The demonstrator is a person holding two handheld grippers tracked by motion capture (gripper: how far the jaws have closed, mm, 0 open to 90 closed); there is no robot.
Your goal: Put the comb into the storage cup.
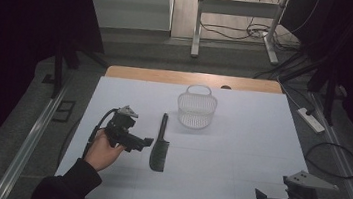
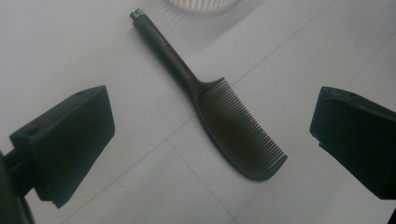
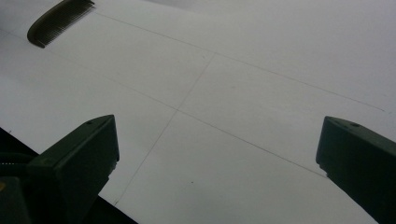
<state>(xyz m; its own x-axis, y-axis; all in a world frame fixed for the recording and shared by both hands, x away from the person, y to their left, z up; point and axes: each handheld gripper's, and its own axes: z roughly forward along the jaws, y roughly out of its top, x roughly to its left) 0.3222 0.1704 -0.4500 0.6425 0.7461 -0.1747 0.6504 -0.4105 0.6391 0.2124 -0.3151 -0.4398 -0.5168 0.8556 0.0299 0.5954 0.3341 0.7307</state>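
- Here, the white table (image 1: 239, 152) spreads under everything.
- The white basket (image 1: 196, 109) stands at the far middle.
- The left gripper (image 1: 145, 141) hangs wide open just beside the comb.
- The right gripper (image 1: 260, 195) waits open near the front edge, well apart.
- The dark comb (image 1: 160, 145) lies flat, handle toward the basket.

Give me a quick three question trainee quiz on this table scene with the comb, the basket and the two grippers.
1. True or false: the comb lies inside the basket.
2. Which gripper is nearer the comb: A left gripper, B right gripper?
3. Which end of the comb points toward the basket?

Key:
1. False; it lies flat on the white table, in front of the basket.
2. A; its fingers are open, either side of the comb, not touching.
3. The handle.
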